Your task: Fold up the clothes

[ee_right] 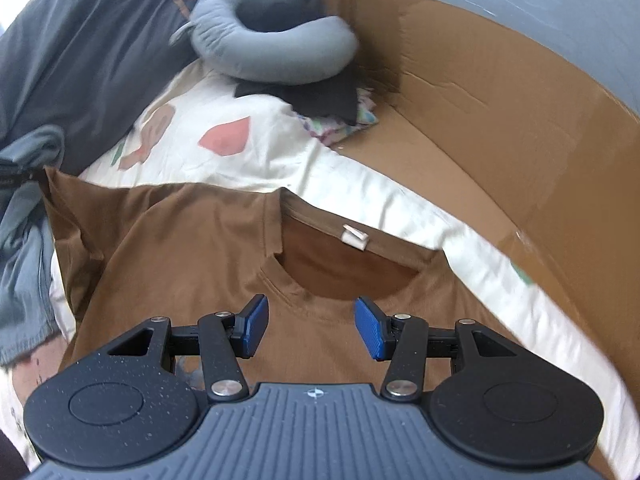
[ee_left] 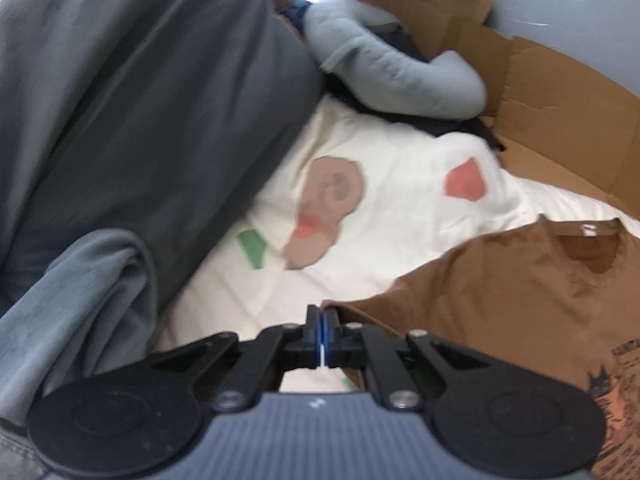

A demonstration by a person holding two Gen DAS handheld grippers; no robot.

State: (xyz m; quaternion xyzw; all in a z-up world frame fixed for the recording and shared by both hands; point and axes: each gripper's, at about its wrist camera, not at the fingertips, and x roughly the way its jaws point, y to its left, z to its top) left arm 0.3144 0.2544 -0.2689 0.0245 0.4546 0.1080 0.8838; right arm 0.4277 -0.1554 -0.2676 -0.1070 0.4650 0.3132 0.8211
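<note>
A brown T-shirt (ee_left: 500, 300) (ee_right: 192, 248) lies front side up on a white patterned sheet (ee_left: 380, 208) (ee_right: 240, 160), collar (ee_right: 344, 268) and white label (ee_right: 354, 237) pointing away from me. My left gripper (ee_left: 322, 320) is shut on the shirt's left edge, where the brown cloth runs right into the closed pads. That corner (ee_right: 52, 184) stands raised off the sheet in the right wrist view. My right gripper (ee_right: 310, 320) hovers open over the chest just below the collar, with nothing between its fingers.
A dark grey blanket (ee_left: 140, 100) fills the left. A lighter grey-blue garment (ee_left: 80, 300) (ee_right: 24, 260) is bunched at the near left. A grey neck pillow (ee_left: 392, 68) (ee_right: 272, 52) lies at the far end. Cardboard walls (ee_left: 560, 120) (ee_right: 500, 120) run along the right.
</note>
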